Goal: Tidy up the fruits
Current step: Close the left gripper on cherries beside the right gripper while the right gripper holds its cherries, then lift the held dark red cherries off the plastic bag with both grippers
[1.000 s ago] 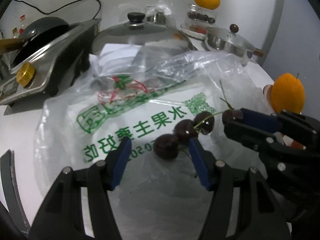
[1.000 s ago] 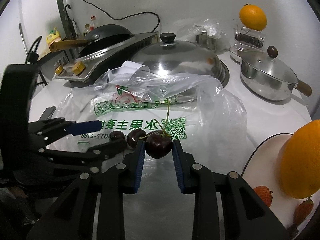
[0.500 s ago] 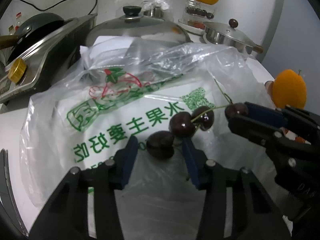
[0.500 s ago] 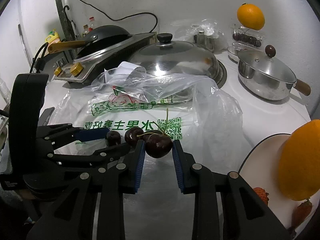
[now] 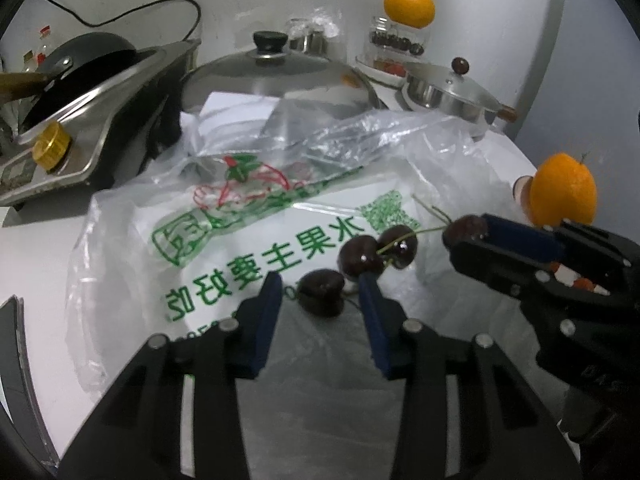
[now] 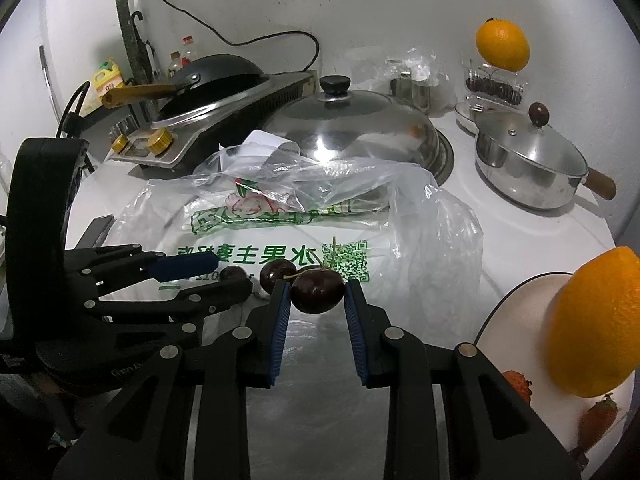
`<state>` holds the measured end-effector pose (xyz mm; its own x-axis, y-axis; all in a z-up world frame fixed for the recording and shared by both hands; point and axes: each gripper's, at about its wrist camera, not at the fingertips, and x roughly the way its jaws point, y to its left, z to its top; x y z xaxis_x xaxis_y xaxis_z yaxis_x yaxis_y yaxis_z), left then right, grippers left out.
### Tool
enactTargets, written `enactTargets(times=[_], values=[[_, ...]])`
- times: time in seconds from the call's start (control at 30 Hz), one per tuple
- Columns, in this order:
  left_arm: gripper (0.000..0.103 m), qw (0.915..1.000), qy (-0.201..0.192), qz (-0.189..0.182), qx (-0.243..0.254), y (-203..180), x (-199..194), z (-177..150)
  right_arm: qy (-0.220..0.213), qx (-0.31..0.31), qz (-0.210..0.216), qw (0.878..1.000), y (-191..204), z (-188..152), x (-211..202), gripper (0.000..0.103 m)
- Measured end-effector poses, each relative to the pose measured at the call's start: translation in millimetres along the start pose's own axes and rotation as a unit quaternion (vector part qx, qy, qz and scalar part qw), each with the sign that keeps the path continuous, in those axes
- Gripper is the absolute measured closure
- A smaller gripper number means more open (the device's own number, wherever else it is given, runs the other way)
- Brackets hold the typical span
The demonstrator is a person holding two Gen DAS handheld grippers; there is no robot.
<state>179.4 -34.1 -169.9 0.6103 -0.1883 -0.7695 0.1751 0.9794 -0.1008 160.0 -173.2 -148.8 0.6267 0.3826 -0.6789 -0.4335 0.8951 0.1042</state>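
Note:
Several dark cherries lie on a clear plastic bag [image 5: 248, 240] with green print. My left gripper [image 5: 318, 294] is open, its pads on either side of one cherry [image 5: 322, 292] without touching it. Two more cherries [image 5: 360, 258] lie just beyond, joined by stems. My right gripper [image 6: 316, 300] is shut on a cherry [image 6: 317, 290]; it also shows in the left wrist view [image 5: 466, 232]. A white plate [image 6: 516, 320] at the right holds an orange [image 6: 596, 328] and strawberries [image 6: 598, 420].
A steel wok lid [image 6: 348, 124], a lidded saucepan [image 6: 528, 156] and a stove with a black pan [image 6: 212, 80] stand behind the bag. Another orange [image 6: 502, 44] sits on a clear box of cherries [image 6: 494, 84] by the wall.
My left gripper has come closer to the near cherry, its jaws narrower than at first. The right gripper keeps its cherry and has barely moved.

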Motion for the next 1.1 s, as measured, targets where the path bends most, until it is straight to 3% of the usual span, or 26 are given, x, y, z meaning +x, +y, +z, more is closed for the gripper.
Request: enactTargets(times=[0.53,0.63,0.7,1.1], values=[[0.061,0.9996,0.024,-0.012,-0.007,2.6,20.6,-0.3,0.002,0.003,-0.007,1.000,-2.0,-0.8,-2.7,0.073],[0.063,0.9998,0.017,-0.007,-0.001,0.6,21.1,-1.7,0.001,0.004,-0.006,1.000,-3.5,-0.3,-2.1,0.073],[0.073,0.9998,0.017,-0.007,0.001,0.2,21.9,-2.4,0.001,0.003,-0.006,1.000,-2.8,-0.4,-2.3,0.073],[0.073,0.9999,-0.001,-0.013,-0.001,0.1,3.4,-2.3,-0.011,-0.002,-0.011,1.000,1.5,3.1,-12.6,0.073]])
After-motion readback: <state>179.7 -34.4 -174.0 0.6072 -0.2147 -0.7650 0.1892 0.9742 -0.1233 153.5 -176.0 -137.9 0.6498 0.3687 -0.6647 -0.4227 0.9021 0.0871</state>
